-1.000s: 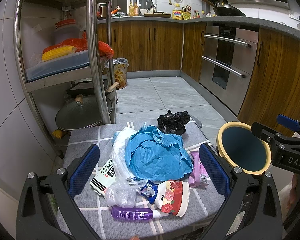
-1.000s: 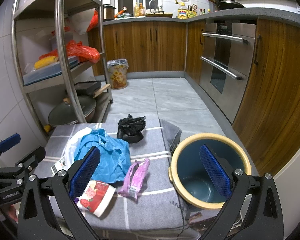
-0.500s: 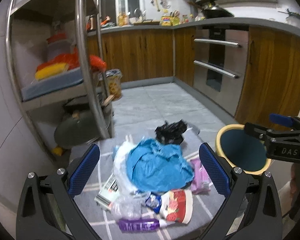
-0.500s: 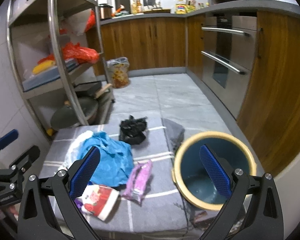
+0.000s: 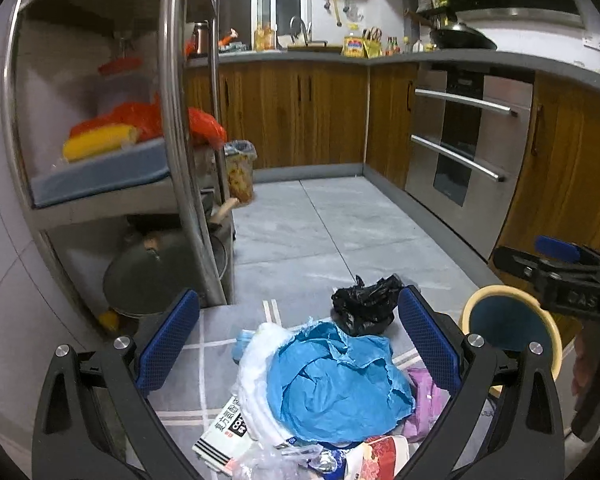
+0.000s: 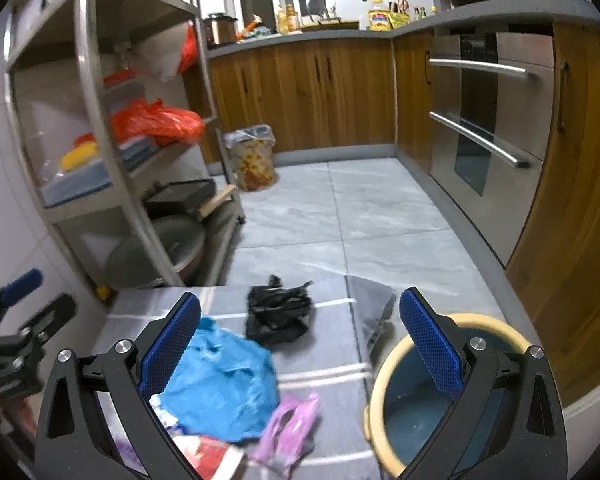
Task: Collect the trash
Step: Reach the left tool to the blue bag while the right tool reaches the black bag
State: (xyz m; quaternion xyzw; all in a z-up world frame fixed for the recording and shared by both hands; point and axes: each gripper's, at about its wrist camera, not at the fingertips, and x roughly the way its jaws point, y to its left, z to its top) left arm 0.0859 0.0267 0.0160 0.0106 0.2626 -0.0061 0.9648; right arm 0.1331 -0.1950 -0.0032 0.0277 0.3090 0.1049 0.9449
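Note:
A pile of trash lies on a grey checked mat [image 5: 216, 356]: a crumpled blue bag [image 5: 336, 388] [image 6: 220, 384], a black bag [image 5: 364, 304] [image 6: 280, 316], a purple wrapper [image 5: 424, 408] [image 6: 288, 428], a white bag [image 5: 256, 360], a printed carton [image 5: 224, 436] and a red-patterned cup [image 5: 376, 460] [image 6: 208, 460]. A blue bin with a yellow rim [image 5: 512, 328] [image 6: 404, 360] stands right of the mat. My left gripper [image 5: 296, 344] is open above the pile. My right gripper [image 6: 296, 344] is open above the mat, near the bin.
A steel shelf rack [image 5: 176, 160] [image 6: 96, 120] with pans and food stands at the left. Wooden cabinets [image 5: 300, 116] and an oven [image 5: 460, 152] line the back and right. A lined trash can [image 5: 240, 172] [image 6: 254, 160] stands on the tiled floor.
Both grippers have risen and tilted up, so the trash pile and bin sit lower in both views. Both stay open and empty.

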